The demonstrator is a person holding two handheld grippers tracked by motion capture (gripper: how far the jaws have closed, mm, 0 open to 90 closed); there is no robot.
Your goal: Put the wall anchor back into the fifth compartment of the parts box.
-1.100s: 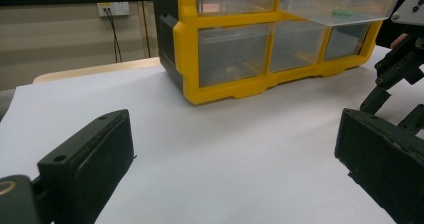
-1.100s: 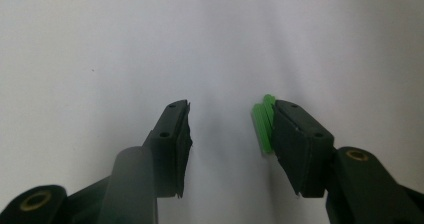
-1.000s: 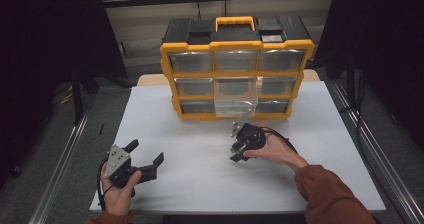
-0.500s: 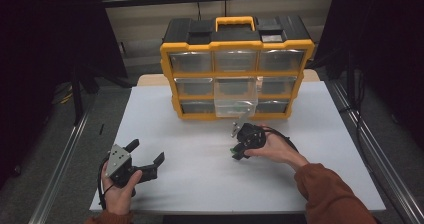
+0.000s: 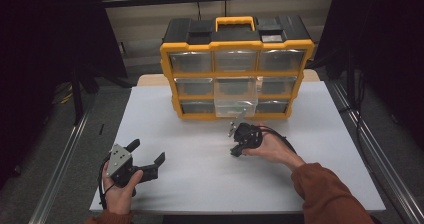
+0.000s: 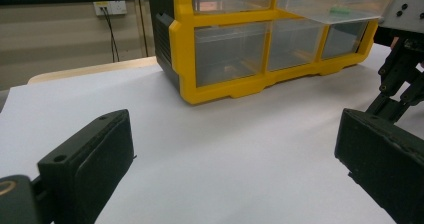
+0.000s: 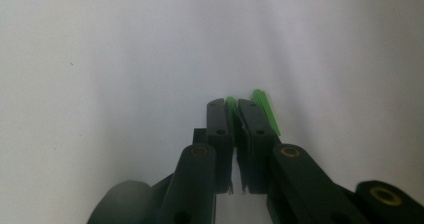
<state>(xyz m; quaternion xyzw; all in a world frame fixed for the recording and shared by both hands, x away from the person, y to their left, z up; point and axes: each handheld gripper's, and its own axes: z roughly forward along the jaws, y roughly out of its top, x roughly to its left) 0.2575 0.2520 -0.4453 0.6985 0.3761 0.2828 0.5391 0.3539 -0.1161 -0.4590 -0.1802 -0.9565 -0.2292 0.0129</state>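
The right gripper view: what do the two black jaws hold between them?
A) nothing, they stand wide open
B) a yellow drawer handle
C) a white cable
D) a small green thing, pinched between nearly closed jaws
D: the right gripper has its jaws nearly together, with a small green thing sticking out at the tips above the white table.

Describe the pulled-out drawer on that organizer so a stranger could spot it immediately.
Start at the yellow-and-black organizer standing at the far side of the white table; it has three rows of three clear drawers. Look at the middle column, below the top row: the open drawer is there. It alone juts forward past the yellow frame, while its neighbours sit flush.
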